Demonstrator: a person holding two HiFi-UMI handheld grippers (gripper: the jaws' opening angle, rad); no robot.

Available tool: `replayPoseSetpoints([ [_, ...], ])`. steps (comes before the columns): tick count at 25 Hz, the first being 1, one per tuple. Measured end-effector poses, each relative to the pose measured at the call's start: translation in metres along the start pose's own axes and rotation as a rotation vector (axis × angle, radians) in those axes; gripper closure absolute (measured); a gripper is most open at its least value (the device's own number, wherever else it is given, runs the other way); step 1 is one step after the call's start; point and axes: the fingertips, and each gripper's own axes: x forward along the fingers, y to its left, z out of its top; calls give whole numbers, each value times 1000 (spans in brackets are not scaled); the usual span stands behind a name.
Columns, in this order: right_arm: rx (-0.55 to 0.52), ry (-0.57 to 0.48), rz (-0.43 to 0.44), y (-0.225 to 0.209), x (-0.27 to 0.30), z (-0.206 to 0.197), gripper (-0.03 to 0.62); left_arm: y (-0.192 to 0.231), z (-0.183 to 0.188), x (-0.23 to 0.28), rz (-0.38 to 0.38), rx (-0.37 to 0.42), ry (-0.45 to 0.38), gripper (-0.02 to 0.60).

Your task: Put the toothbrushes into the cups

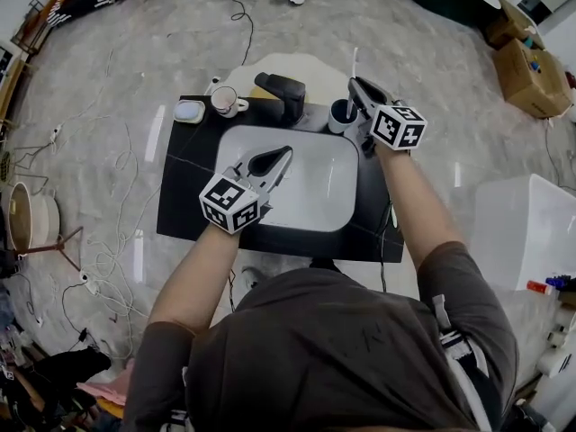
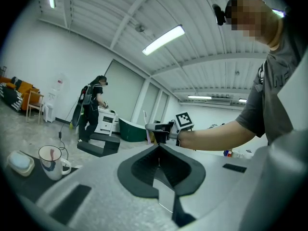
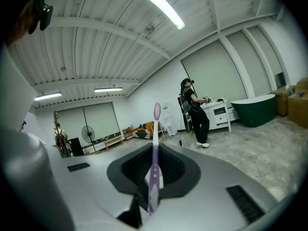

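My right gripper [image 1: 355,85] is shut on a purple toothbrush [image 3: 156,129], which stands upright between its jaws [image 3: 153,150] with the head on top. In the head view the brush [image 1: 353,61] rises just above a dark cup [image 1: 340,115] at the back right of the black counter [image 1: 184,196]. A white mug with a pink inside [image 1: 225,102] stands at the back left. My left gripper [image 1: 284,154] hangs over the white basin [image 1: 315,210], shut with nothing in it [image 2: 158,147]. The left gripper view also shows the mug [image 2: 52,161] and the right gripper [image 2: 158,129].
A black faucet [image 1: 281,93] stands behind the basin, between mug and cup. A pale soap dish [image 1: 189,111] lies left of the mug. Cables trail over the floor to the left. Cardboard boxes [image 1: 526,70] sit at far right, and another person [image 3: 195,114] stands in the room.
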Motion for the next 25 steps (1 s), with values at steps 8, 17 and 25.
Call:
replayPoseSetpoints([
  [8,-13,-11,-10,-25,10,-41,563,1,-26,19,-16,-32,31,575],
  [17,-191,126,-61,-26,4,-71,555,-6,-34,27,-31,-46,35,575],
  [25,-222,256,-86,-17,-20,-82,464,-18,-28,4,-10,-38,24,575],
])
